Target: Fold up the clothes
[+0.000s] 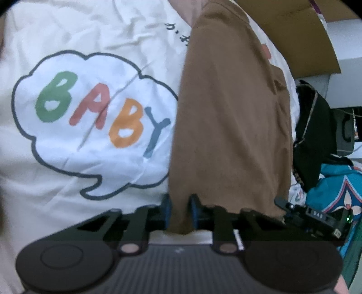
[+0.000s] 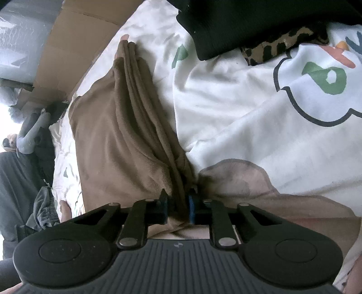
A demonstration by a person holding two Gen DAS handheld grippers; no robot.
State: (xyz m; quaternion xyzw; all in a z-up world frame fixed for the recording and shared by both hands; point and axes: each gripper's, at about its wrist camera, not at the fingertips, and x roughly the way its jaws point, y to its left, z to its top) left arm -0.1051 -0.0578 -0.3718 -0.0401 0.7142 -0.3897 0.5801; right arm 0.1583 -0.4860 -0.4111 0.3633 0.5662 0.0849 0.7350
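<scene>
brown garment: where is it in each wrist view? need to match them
Left wrist: brown garment runs centre-right, top edge down into the left gripper.
Right wrist: bunched folds left of centre, pinched in the right gripper.
Shared landmark: white BABY-print sheet.

- Blue pads of the left hand-held gripper mostly buried in brown garment cloth.
- "BABY" print: last letter partly covered by that cloth.
- Dark lettering above: too blurred to read.
- Surface beneath the cream sheet: fully hidden.
- Black garment cut off at top edge.
- Leopard-print piece half under it.
</scene>
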